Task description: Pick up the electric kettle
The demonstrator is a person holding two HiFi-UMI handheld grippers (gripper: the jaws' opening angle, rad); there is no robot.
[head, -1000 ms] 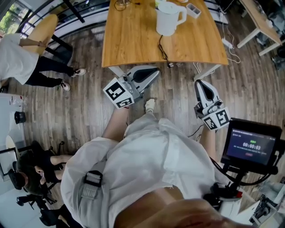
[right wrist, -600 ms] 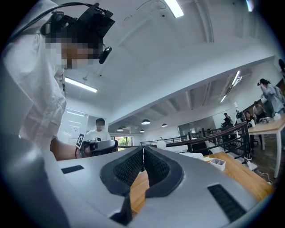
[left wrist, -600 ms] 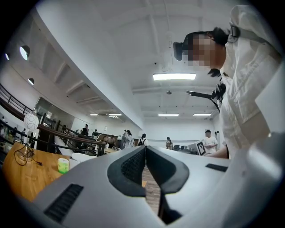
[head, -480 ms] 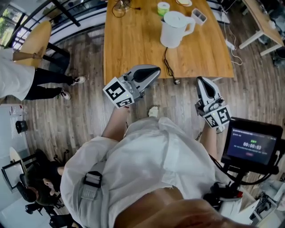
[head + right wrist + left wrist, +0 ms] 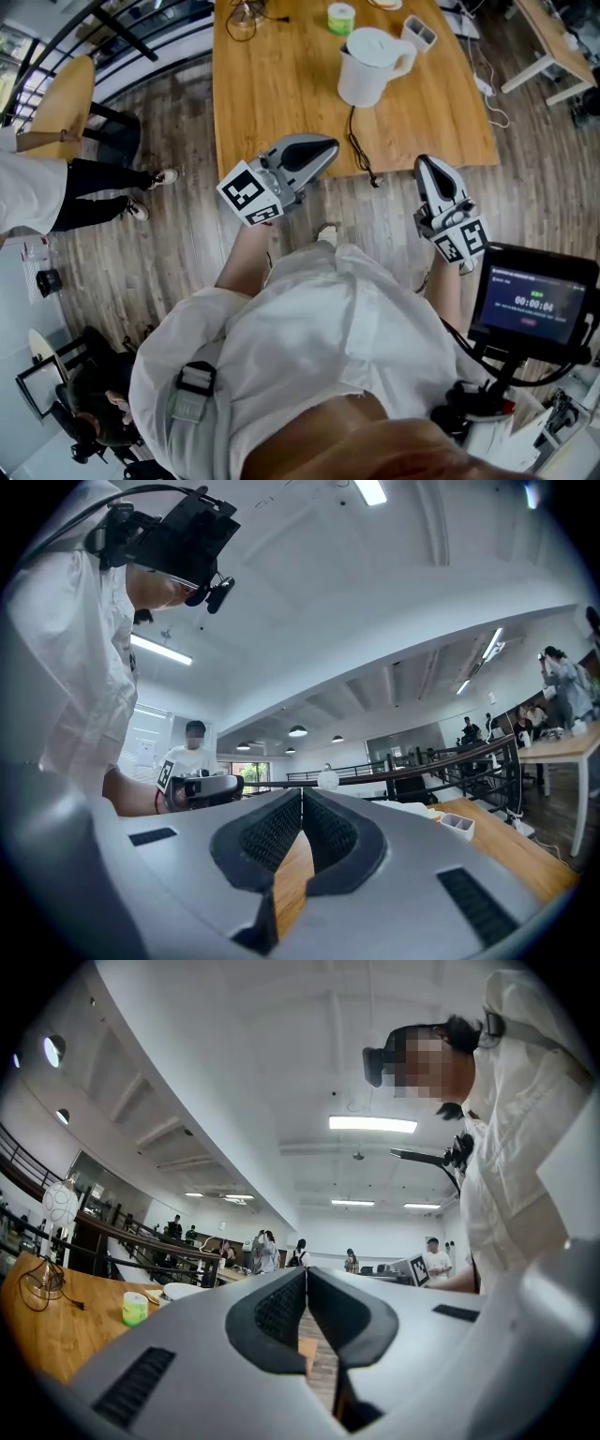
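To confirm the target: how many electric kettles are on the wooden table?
1: the electric kettle stands on the wooden table, right of centre. Its far end is out of view.

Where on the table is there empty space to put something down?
The wide bare wood left of the kettle and its cord, up to the table edge. A smaller patch right of the kettle. The far end is crowded: green roll, white box.

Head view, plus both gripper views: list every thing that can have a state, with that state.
Electric kettle: upright on the table, lid shut, not held.
Left hand-held gripper: shut, empty.
Right hand-held gripper: shut, empty.
Screen: lit, showing a timer.
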